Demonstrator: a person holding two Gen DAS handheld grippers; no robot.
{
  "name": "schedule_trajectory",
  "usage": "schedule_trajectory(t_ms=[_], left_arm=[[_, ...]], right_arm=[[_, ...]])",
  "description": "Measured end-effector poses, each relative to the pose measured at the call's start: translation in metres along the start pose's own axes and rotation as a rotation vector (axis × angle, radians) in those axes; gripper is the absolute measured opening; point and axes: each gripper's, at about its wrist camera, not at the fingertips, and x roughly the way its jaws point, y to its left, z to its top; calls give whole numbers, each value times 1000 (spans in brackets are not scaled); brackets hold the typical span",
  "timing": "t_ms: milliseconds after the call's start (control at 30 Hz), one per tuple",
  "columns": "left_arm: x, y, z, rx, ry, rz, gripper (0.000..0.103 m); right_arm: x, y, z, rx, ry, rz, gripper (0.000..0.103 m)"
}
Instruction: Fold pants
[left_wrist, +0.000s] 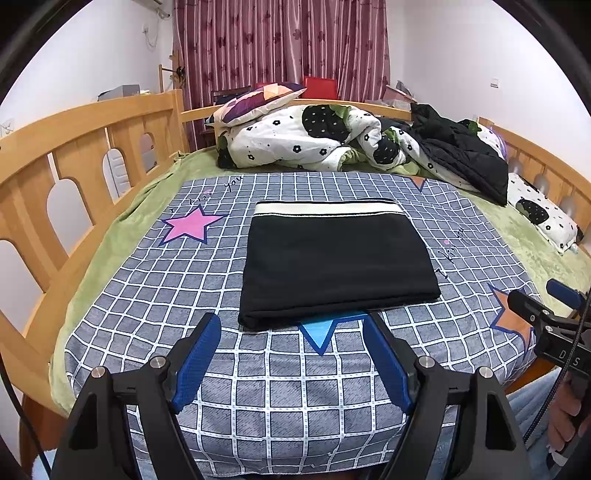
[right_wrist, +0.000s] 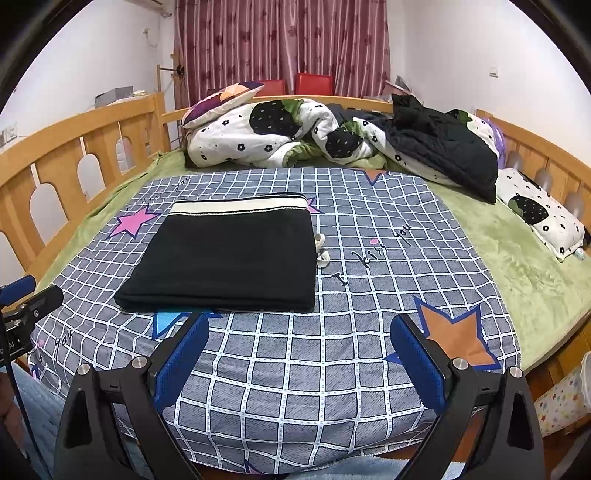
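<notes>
- While your left gripper hangs released and empty over the near edge of the bed, the left wrist view shows the pants already folded into a flat black rectangle, waistband at the far side, lying on the checked sheet just beyond the fingertips.
- If you reach back in from here, the near fold sits close to your blue pads; a low sweep could catch that edge and drag the layers open.
- The sheet itself looks loose over the green blanket, so in my judgement a tug on it would shift the whole bundle.
- At the right edge of this view your right gripper shows only in part, well apart from the pants.
- In the right wrist view, that right gripper is spread wide with nothing between its fingers, over bare sheet; the pants lie to the far left of it.
- A pale drawstring pokes out at the right side of the fold; snagging it would pull the stack askew.
- Around you: a wooden bed rail on the left, a rumpled floral quilt and a black jacket heaped at the far end, and red curtains behind.
</notes>
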Motion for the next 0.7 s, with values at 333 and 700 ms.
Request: schedule_trajectory(t_ms=[333,700], left_arm=[[1,4,0,-13,5,-10,78],[2,11,0,-33,10,-18,78]], right_arm=[[1,1,0,10,0,-9,97],[2,-3,1,17,1,-13,97]])
